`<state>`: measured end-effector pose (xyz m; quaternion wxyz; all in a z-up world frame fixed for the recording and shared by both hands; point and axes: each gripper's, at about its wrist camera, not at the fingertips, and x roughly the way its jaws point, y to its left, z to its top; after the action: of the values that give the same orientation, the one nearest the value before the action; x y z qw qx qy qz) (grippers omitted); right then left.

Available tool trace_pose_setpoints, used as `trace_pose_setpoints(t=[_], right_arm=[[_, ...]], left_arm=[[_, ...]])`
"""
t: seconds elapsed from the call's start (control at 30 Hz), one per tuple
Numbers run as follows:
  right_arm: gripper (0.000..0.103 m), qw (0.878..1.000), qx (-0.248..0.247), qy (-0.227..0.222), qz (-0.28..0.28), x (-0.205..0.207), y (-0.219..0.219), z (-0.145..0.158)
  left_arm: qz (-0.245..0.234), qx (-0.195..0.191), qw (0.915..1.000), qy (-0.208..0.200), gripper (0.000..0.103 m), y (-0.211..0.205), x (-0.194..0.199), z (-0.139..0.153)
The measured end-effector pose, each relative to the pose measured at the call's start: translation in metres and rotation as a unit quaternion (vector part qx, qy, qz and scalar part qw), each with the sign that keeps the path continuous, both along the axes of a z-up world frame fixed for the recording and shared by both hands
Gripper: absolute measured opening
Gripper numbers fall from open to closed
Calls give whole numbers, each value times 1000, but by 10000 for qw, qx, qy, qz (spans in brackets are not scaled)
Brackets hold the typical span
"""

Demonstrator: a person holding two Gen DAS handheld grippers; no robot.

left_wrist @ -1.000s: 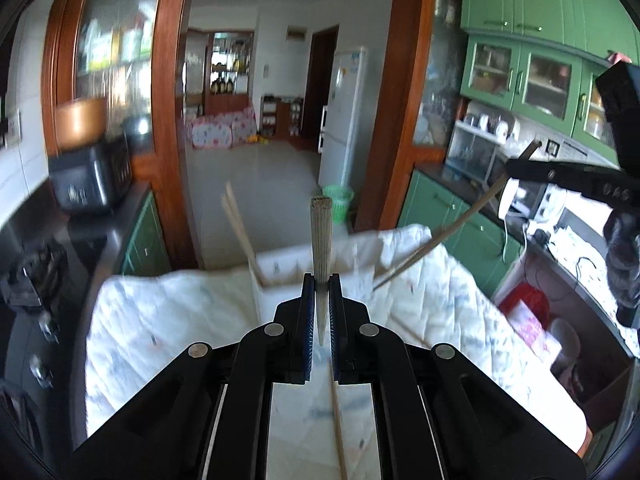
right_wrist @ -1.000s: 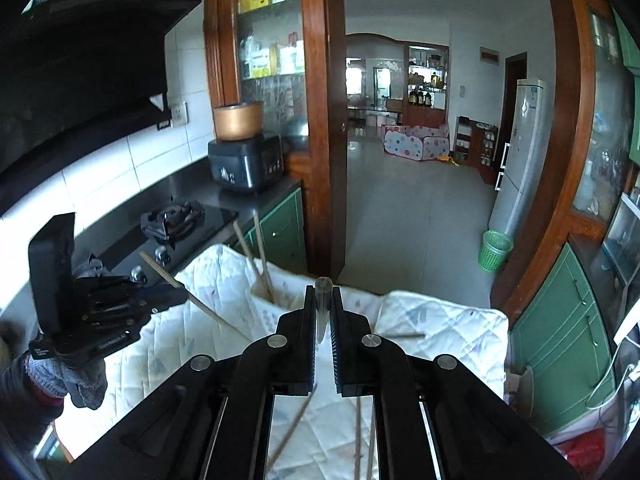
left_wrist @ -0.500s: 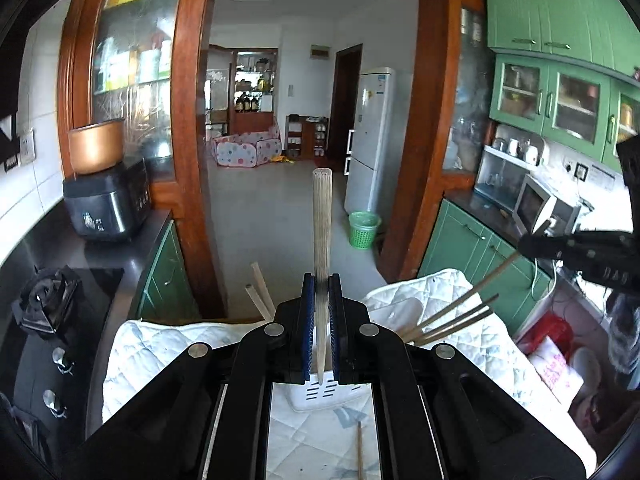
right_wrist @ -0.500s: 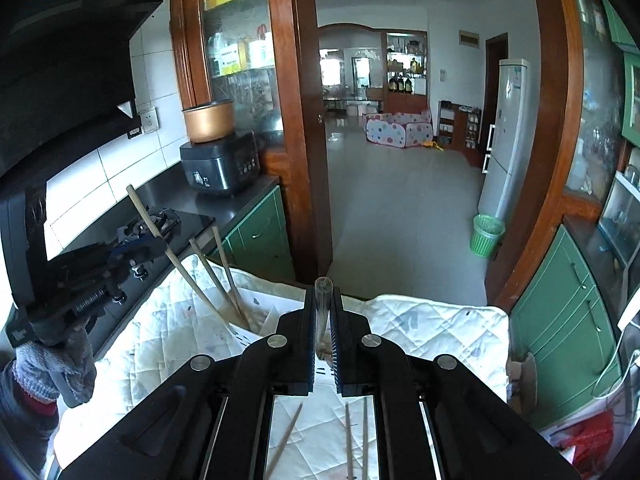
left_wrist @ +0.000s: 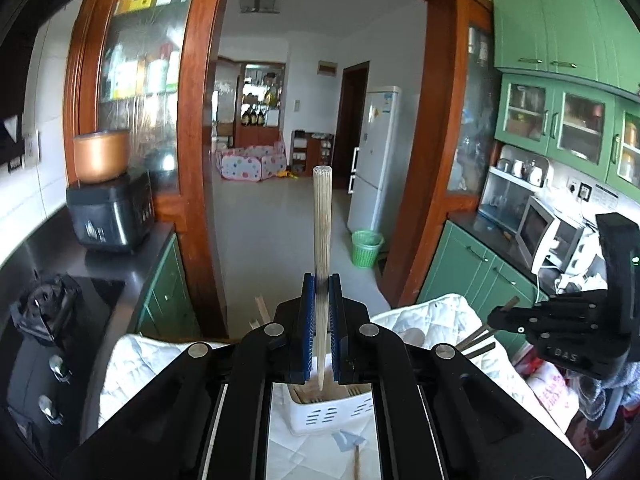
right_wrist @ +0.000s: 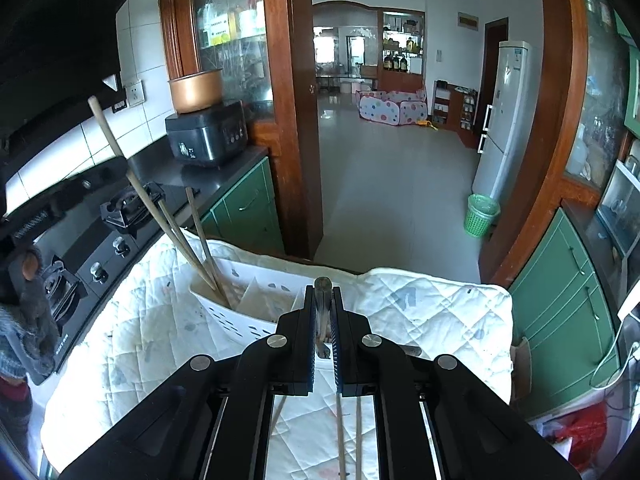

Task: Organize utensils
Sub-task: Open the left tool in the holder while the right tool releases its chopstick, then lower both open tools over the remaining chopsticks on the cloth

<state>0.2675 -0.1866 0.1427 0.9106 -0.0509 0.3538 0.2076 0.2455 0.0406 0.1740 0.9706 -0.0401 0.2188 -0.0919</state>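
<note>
Quilted white cloth [right_wrist: 420, 312] covers the counter. Each gripper, left gripper [left_wrist: 321, 292] and right gripper [right_wrist: 323, 304], pinches one light, stiff chopstick [left_wrist: 322, 216] mid-shaft above the holder [right_wrist: 236, 316]. Smooth wood may slip.

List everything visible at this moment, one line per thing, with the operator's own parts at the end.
Utensil basket: one, white, slotted, on the quilted cloth.
Quilted cloth: one, white, covering the worktop.
Chopsticks in basket: two, wooden, leaning left.
Held chopsticks: two, wooden, one upright in the left claw, one in the right claw.
Loose chopsticks: at least two, wooden, lying on the cloth near the camera.
Rice cooker: one, black, copper pot on top, on the dark counter.
Gas hob: one, black, left of the cloth.
Fridge: one, white, by the doorway.
Waste bin: one, green, on the floor.
Microwave: one, white, right counter.
Left claw: black, shut on a chopstick.
Right claw: black, shut on a chopstick.
</note>
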Motion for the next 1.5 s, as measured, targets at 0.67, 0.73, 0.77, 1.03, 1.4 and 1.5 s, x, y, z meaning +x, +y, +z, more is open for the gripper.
trace_pose_setpoints(t=[0.67, 0.73, 0.77, 1.03, 1.4, 1.5], right_arm=[[21, 9979, 417, -468, -174, -68, -52, 4], [21, 9981, 392, -441, -191, -78, -58, -5], [21, 9983, 355, -413, -211, -84, -62, -13], [21, 9986, 122, 158, -489, -115, -90, -95], [17, 9932, -177, 948, -652, -133, -102, -202], [16, 9927, -170, 1003, -647, -133, -102, -213]], left_arm=[[-74, -105, 9957, 918, 9, 7, 15, -81], [-65, -76, 9959, 894, 9, 7, 9, -80], [-57, -81, 9960, 883, 9, 8, 6, -79], [-82, -201, 9962, 839, 10, 12, -32, -80], [-413, -54, 9907, 1293, 29, -11, -95, -131], [-459, -134, 9878, 1481, 29, -13, -108, -150]])
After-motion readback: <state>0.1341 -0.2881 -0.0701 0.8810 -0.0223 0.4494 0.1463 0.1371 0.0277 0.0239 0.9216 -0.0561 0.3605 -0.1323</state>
